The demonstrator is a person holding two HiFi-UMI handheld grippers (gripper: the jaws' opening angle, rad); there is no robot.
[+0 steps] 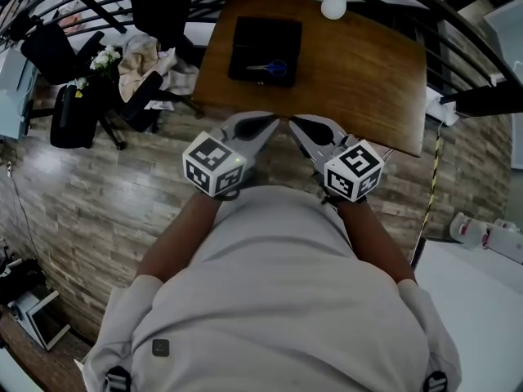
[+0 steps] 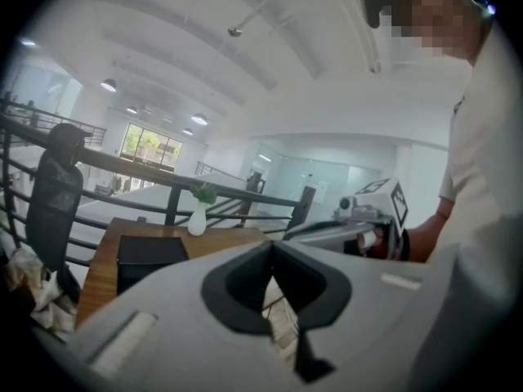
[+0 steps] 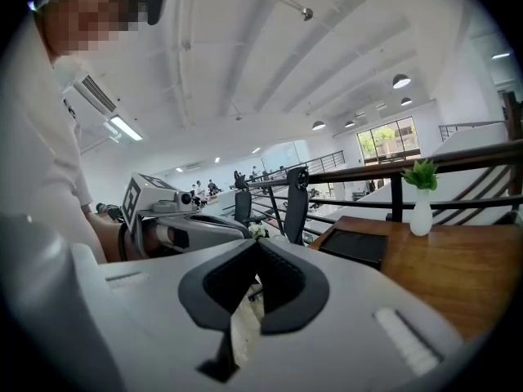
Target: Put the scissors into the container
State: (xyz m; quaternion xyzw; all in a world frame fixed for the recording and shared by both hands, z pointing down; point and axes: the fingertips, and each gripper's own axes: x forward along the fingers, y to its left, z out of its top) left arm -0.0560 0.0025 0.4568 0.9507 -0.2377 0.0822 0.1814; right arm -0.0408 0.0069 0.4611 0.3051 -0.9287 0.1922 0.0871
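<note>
You hold both tools close in front of your body, side by side above the wooden floor (image 1: 98, 194), before the near edge of the counter (image 1: 359, 72). The left tool (image 1: 274, 122) is clenched: in its own view the two jaws meet at the tips and nothing stands between them. The right tool (image 1: 292, 122) is clenched in the same way, also with nothing in it. The tips of the two tools point toward each other and come near, but I cannot tell if they touch.

The scissors (image 1: 270, 68), which have blue handles, lie inside the container (image 1: 245, 35). This is a flat black box that rests on the counter, toward its left side in the head view. Both tools are well apart from the container.

At the far edge of the counter stands a white vase (image 1: 333, 5) with a green plant. To the left of the counter there is a dark chair (image 1: 159, 6), and light cloths (image 1: 143, 60) lie on it.
</note>
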